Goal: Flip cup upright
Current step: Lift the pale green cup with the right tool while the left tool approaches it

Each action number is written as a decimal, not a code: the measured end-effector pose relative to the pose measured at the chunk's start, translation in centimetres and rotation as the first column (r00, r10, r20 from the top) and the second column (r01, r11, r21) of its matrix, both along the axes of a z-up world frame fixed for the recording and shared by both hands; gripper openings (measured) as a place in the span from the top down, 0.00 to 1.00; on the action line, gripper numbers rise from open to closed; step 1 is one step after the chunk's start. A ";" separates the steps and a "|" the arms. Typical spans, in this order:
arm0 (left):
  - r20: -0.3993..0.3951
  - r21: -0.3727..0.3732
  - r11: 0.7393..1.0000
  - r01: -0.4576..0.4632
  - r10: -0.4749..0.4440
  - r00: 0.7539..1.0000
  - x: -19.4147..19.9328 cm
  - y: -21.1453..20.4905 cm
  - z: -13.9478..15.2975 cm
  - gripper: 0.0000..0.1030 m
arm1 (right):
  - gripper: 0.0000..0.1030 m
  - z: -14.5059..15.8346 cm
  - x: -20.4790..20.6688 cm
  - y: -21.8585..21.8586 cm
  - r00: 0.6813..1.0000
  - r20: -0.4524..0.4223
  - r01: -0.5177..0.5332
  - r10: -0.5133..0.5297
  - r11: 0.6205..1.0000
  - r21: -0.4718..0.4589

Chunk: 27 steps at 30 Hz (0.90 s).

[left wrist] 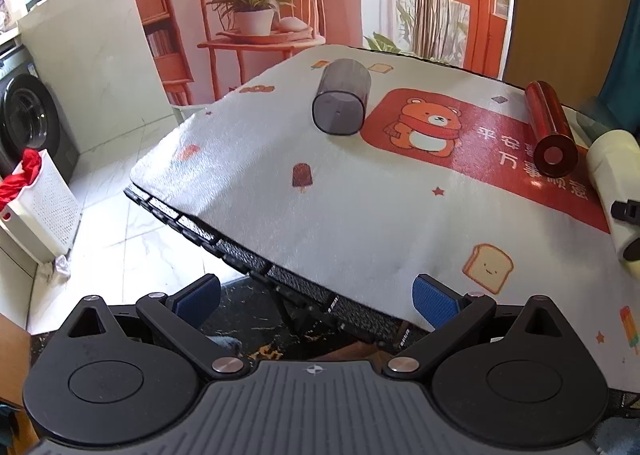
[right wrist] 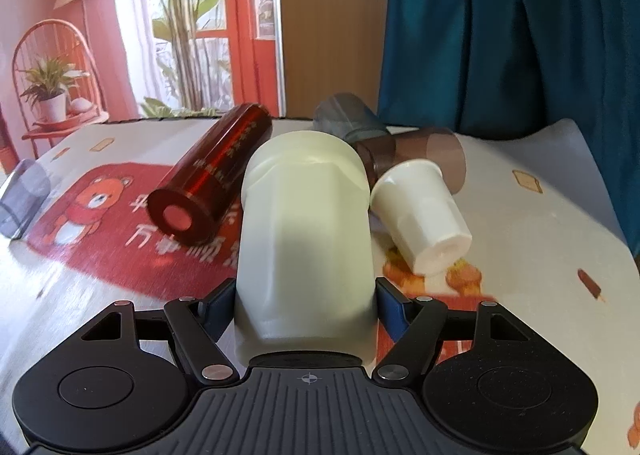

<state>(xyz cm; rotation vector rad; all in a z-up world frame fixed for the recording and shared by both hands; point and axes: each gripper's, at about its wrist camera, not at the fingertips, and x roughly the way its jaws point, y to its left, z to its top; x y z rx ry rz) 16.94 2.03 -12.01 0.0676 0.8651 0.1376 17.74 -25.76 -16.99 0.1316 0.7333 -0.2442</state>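
— Two pads of my right gripper (right wrist: 306, 311) sit against the sides of the cream cup (right wrist: 306, 215). It fills the gap between them, so I read it as held.

— Which way does it lie?

— Long axis straight out along my fingers, away from the wrist. I judge the end nearest me to be one end of the cup, but whether rim or base I cannot tell. The coming turn hangs on that axis: it must swing from lying forward to standing.

— And your left?

— Left gripper (left wrist: 316, 301) is wide, holding nothing, hanging off the near edge of the table (left wrist: 360, 215), well apart from the cream cup, which shows only at the far right of that view.

— What crowds the cup?

— Red tube (right wrist: 212, 175) just beside it on one side, small white cup (right wrist: 424, 215) on the other, brown cup (right wrist: 436, 155) and grey cup (right wrist: 344, 119) behind. Another grey cup (left wrist: 342, 101) lies on its side across the table.
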 end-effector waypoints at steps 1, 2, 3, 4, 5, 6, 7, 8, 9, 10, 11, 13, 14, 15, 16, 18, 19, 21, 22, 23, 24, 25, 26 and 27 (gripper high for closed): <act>0.001 -0.003 1.000 0.003 -0.003 1.000 -0.1 0.0 0.0 0.00 | 0.33 0.1 -0.5 0.1 1.000 -0.007 -0.006 0.006 1.000 0.008; 0.003 -0.007 1.000 0.008 -0.008 1.000 -0.2 -0.1 0.0 0.00 | 0.33 0.2 -0.9 0.3 1.000 -0.014 -0.011 0.011 1.000 0.017; 0.005 -0.012 1.000 0.011 -0.011 1.000 -0.4 -0.2 0.1 0.00 | 0.33 0.3 -1.3 0.4 1.000 -0.021 -0.014 0.014 0.999 0.028; 0.008 -0.016 1.000 0.013 -0.013 1.000 -0.5 -0.2 0.1 0.00 | 0.33 0.4 -1.7 0.6 0.999 -0.028 -0.015 0.016 0.999 0.040; 0.010 -0.020 1.000 0.014 -0.014 1.000 -0.6 -0.2 0.2 0.00 | 0.33 0.5 -2.0 0.7 0.999 -0.035 -0.014 0.015 0.999 0.053; 0.012 -0.022 1.000 0.015 -0.014 1.000 -0.7 -0.2 0.2 0.00 | 0.33 0.6 -2.3 0.9 0.999 -0.040 -0.012 0.015 0.998 0.063; 0.014 -0.023 1.000 0.013 -0.013 1.000 -0.8 -0.2 0.3 0.00 | 0.33 0.6 -2.5 1.1 0.999 -0.043 -0.011 0.015 0.997 0.073; 0.016 -0.026 1.000 0.011 -0.010 1.000 -1.0 -0.1 0.3 0.00 | 0.33 0.7 -2.7 1.4 0.999 -0.046 -0.012 0.016 0.997 0.082; 0.019 -0.028 1.000 0.007 -0.007 1.000 -1.1 0.0 0.4 0.00 | 0.33 0.7 -2.9 1.7 0.999 -0.050 -0.017 0.021 0.996 0.088; 0.021 -0.032 0.999 0.002 -0.002 1.000 -1.2 0.1 0.4 0.00 | 0.33 0.8 -3.1 2.1 0.998 -0.052 -0.024 0.028 0.996 0.091; 0.022 -0.036 0.999 -0.004 0.005 1.000 -1.3 0.3 0.5 0.00 | 0.33 0.8 -3.2 2.5 0.998 -0.056 -0.033 0.038 0.995 0.093; 0.026 -0.049 0.999 -0.019 0.020 0.999 -1.5 0.8 0.6 0.00 | 0.33 0.8 -3.5 3.5 0.996 -0.061 -0.054 0.060 0.994 0.100; 0.026 -0.056 0.998 -0.026 0.027 0.999 -1.5 1.0 0.6 0.00 | 0.33 0.9 -3.5 4.1 0.995 -0.063 -0.068 0.074 0.992 0.103; 0.027 -0.062 0.997 -0.034 0.035 0.999 -1.6 1.3 0.7 0.00 | 0.33 0.9 -3.5 4.8 0.994 -0.065 -0.082 0.089 0.991 0.104; 0.028 -0.067 0.997 -0.039 0.041 0.999 -1.6 1.4 0.6 0.00 | 0.33 0.9 -3.5 5.4 0.992 -0.067 -0.096 0.104 0.990 0.105; 0.027 -0.076 0.996 -0.050 0.052 0.998 -1.7 1.7 0.6 0.00 | 0.33 1.0 -3.2 6.6 0.988 -0.074 -0.125 0.133 0.986 0.109; 0.027 -0.080 0.995 -0.054 0.056 0.998 -1.8 1.9 0.6 0.00 | 0.33 1.0 -3.2 7.3 0.986 -0.073 -0.139 0.148 0.984 0.107; 0.028 -0.087 0.994 -0.061 0.064 0.998 -1.8 2.2 0.6 0.00 | 0.33 1.1 -2.8 8.5 0.981 -0.075 -0.172 0.180 0.979 0.107; 0.027 -0.090 0.994 -0.066 0.068 0.997 -1.9 2.4 0.5 0.00 | 0.33 1.1 -2.7 9.1 0.978 -0.074 -0.188 0.197 0.976 0.114; 0.025 -0.092 0.993 -0.070 0.073 0.997 -1.8 2.5 0.5 0.00 | 0.33 1.2 -2.6 9.5 0.974 -0.072 -0.205 0.215 0.971 0.126; 0.025 -0.095 0.993 -0.075 0.078 0.997 -1.8 2.7 0.4 0.00 | 0.33 1.2 -2.4 10.0 0.969 -0.069 -0.225 0.236 0.965 0.137; 0.028 -0.096 0.992 -0.080 0.083 0.996 -1.8 2.8 0.3 0.00 | 0.33 1.2 -2.2 10.3 0.964 -0.067 -0.246 0.258 0.958 0.146; 0.031 -0.094 0.992 -0.086 0.089 0.996 -1.8 2.8 0.3 0.00 | 0.33 1.2 -2.1 10.8 0.958 -0.065 -0.267 0.279 0.952 0.152; 0.030 -0.095 0.991 -0.090 0.093 0.995 -1.8 2.8 0.3 0.00 | 0.33 1.2 -2.0 11.2 0.952 -0.063 -0.286 0.299 0.945 0.158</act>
